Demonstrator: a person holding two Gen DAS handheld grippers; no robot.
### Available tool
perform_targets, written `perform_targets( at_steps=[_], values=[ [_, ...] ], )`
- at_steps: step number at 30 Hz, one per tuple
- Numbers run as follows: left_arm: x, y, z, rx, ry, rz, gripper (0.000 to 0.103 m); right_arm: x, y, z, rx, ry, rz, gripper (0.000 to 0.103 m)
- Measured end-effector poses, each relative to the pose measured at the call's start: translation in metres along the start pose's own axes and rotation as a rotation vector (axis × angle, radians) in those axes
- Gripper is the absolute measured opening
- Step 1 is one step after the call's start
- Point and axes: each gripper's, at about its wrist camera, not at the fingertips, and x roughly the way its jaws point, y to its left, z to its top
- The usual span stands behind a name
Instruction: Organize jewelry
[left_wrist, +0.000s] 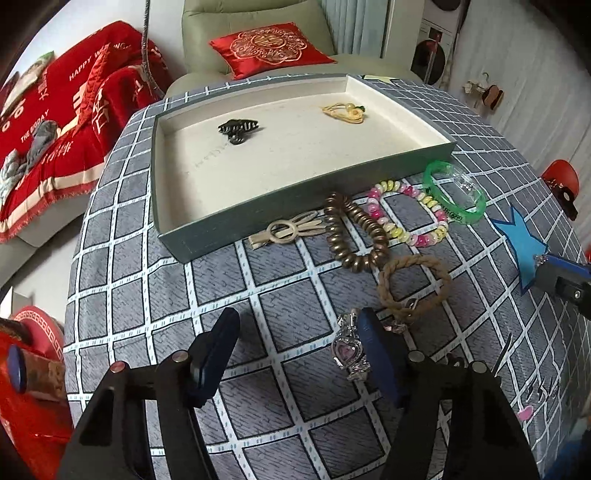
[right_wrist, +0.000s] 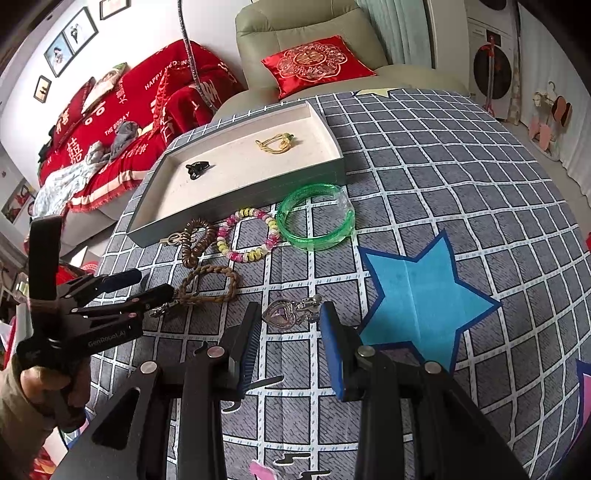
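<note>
Both grippers' jaws stand apart with nothing clamped. At the bottom of the left wrist view, the left gripper (left_wrist: 295, 332) straddles bare cloth, and its right finger (left_wrist: 376, 350) rests just beside a silver heart watch (left_wrist: 349, 349), so the pads do not yet press on it. At the bottom of the right wrist view, the right gripper (right_wrist: 290, 317) holds a narrower gap, with a heart pendant (right_wrist: 282, 314) lying just ahead of its tips, untouched.

Judging by that lineup, each gripper seems poised over its own piece for the next pickup.

Further up, a braided band (left_wrist: 413, 284), a brown coil tie (left_wrist: 351, 236), a beige clip (left_wrist: 284, 230), a beaded bracelet (left_wrist: 410, 212) and a green bangle (left_wrist: 456, 192) sit clustered along the near wall of the tray (left_wrist: 295, 206), handy for short transfers. Inside, 2 pieces already lie: a black claw clip (left_wrist: 236, 129) and a gold hair tie (left_wrist: 345, 110).

Only the right wrist view shows the pendant, the whole blue star (right_wrist: 417, 291) and the hand (right_wrist: 44, 387) gripping the left tool; the watch's heart face shows in the left wrist view alone.
</note>
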Motion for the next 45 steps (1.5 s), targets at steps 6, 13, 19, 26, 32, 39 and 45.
perform_targets(
  at_steps=[6, 13, 19, 26, 32, 39, 45],
  values=[
    [0.003, -0.017, -0.009, 0.067, -0.002, 0.01, 0.08, 0.002, -0.002, -0.001, 0.012, 0.004, 0.006, 0.035],
    [-0.002, -0.029, -0.012, 0.102, -0.01, -0.029, 0.033, 0.0, 0.001, 0.0, 0.002, -0.002, 0.011, 0.035],
    [-0.014, -0.016, -0.017, 0.012, -0.033, -0.087, 0.033, -0.007, 0.01, 0.005, -0.018, -0.02, 0.019, 0.035],
    [-0.048, -0.009, -0.006, -0.025, -0.115, -0.093, 0.033, -0.012, 0.023, 0.026, -0.052, -0.049, 0.045, 0.035],
    [-0.068, -0.002, 0.018, -0.042, -0.18, -0.092, 0.033, -0.006, 0.03, 0.049, -0.061, -0.059, 0.063, 0.035],
    [-0.061, 0.019, 0.054, -0.09, -0.21, -0.065, 0.033, 0.016, 0.035, 0.088, -0.052, -0.056, 0.092, 0.035],
    [-0.035, 0.036, 0.088, -0.12, -0.202, -0.035, 0.033, 0.049, 0.044, 0.124, -0.056, -0.033, 0.107, 0.035]
  ],
)
